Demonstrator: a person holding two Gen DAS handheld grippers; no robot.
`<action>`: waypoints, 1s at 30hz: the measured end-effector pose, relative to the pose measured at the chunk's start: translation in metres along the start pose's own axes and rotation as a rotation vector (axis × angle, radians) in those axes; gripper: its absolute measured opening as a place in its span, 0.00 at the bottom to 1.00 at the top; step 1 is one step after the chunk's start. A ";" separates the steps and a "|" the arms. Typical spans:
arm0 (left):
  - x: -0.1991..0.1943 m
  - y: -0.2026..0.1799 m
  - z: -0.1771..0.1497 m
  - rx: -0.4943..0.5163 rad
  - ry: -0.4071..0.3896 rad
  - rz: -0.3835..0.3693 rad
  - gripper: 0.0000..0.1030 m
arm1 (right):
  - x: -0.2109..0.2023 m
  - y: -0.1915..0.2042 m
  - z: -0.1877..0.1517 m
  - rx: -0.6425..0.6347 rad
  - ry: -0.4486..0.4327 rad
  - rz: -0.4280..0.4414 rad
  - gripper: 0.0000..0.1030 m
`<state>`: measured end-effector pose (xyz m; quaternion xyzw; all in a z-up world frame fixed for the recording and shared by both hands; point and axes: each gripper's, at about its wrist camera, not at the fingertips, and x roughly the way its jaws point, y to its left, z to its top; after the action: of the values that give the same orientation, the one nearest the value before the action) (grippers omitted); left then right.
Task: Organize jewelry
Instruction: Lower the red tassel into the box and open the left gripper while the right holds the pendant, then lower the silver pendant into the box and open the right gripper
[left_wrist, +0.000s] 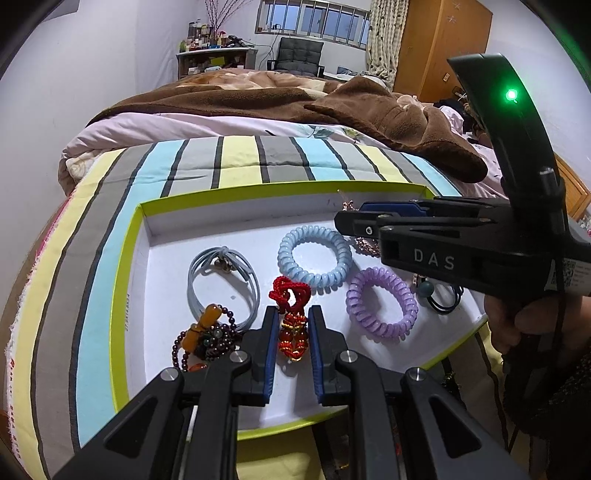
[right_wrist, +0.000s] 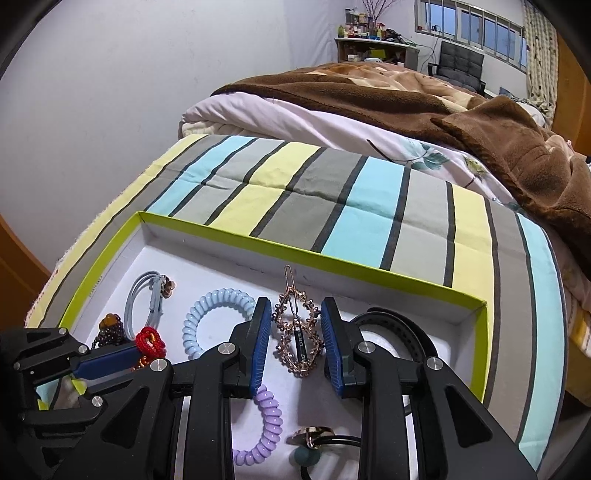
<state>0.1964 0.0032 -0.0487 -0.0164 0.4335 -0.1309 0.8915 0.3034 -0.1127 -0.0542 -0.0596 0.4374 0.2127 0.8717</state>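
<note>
Jewelry laid out in the tray

Red charm (left_wrist: 292, 334) lies between the left gripper (left_wrist: 293, 345) fingers, which straddle it part-open without pressing. Rose-gold hair clip (right_wrist: 297, 334) sits likewise untouched between the wider right gripper (right_wrist: 293, 347). Both rest in the green-edged tray (right_wrist: 306, 254) on a striped cloth (right_wrist: 369, 199).

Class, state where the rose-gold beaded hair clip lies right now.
In the right wrist view, the rose-gold beaded hair clip lies in the white green-rimmed tray, between the right gripper fingers, right of the pale blue spiral hair tie.
</note>
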 end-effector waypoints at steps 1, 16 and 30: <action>-0.001 0.000 0.000 -0.001 0.000 0.001 0.17 | 0.000 0.000 0.000 -0.002 0.002 -0.003 0.28; -0.005 0.001 0.002 -0.020 -0.013 -0.011 0.28 | 0.001 0.000 0.001 0.006 0.006 0.011 0.28; -0.016 -0.001 0.001 -0.021 -0.034 -0.016 0.34 | -0.010 0.001 0.000 0.020 -0.022 0.009 0.36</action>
<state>0.1878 0.0064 -0.0354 -0.0317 0.4194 -0.1332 0.8974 0.2973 -0.1150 -0.0464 -0.0467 0.4299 0.2129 0.8762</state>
